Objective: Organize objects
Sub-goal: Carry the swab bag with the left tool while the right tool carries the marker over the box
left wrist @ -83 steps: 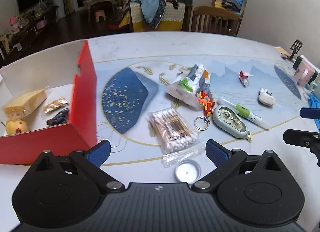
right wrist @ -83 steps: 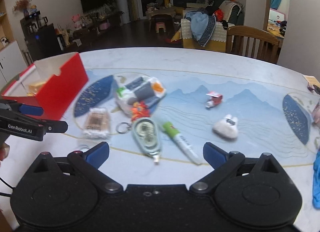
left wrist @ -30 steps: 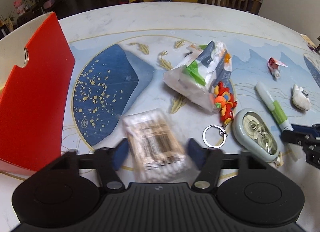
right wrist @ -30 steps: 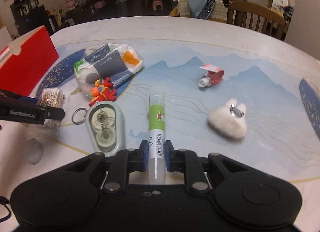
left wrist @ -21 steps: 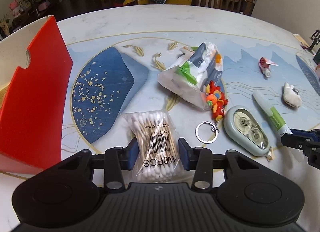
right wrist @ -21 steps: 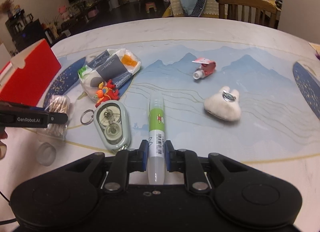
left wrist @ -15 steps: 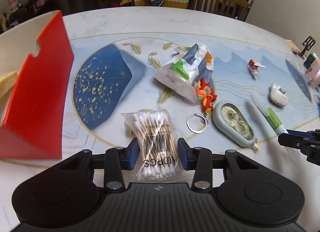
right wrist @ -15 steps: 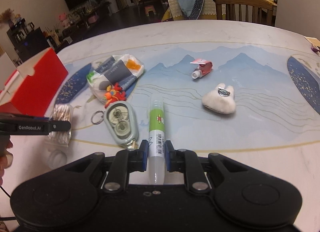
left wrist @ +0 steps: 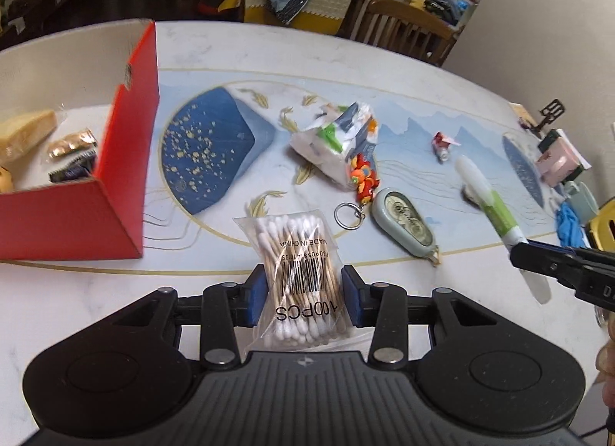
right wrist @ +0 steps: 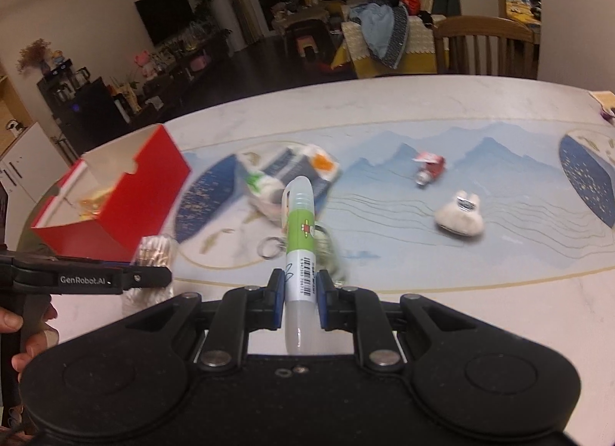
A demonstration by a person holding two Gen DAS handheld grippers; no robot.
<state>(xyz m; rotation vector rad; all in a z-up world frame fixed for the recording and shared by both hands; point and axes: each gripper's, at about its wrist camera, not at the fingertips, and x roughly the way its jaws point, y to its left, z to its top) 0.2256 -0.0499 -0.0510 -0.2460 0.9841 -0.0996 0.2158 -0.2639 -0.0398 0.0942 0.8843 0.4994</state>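
My left gripper (left wrist: pixel 303 292) is shut on a clear bag of cotton swabs (left wrist: pixel 298 265) and holds it above the table, right of the open red box (left wrist: pixel 115 184). The bag also shows in the right wrist view (right wrist: pixel 153 253). My right gripper (right wrist: pixel 300 300) is shut on a green and white glue stick (right wrist: pixel 301 238) and holds it lifted, pointing forward. The glue stick also shows at the right in the left wrist view (left wrist: pixel 492 211). The red box (right wrist: pixel 127 200) sits at the left in the right wrist view.
On the mat lie a tissue pack (left wrist: pixel 338 138), an orange keychain figure (left wrist: pixel 363 177) with a ring, a grey correction tape (left wrist: pixel 403 219), a small red tube (right wrist: pixel 428 169) and a white plush (right wrist: pixel 459 215). The box holds snacks (left wrist: pixel 73 146). Pink and blue items (left wrist: pixel 561 161) crowd the right edge.
Both grippers have lifted with their loads. The left one has moved back and left toward the red box, whose inside now shows. The right one has raised the glue stick off the table.
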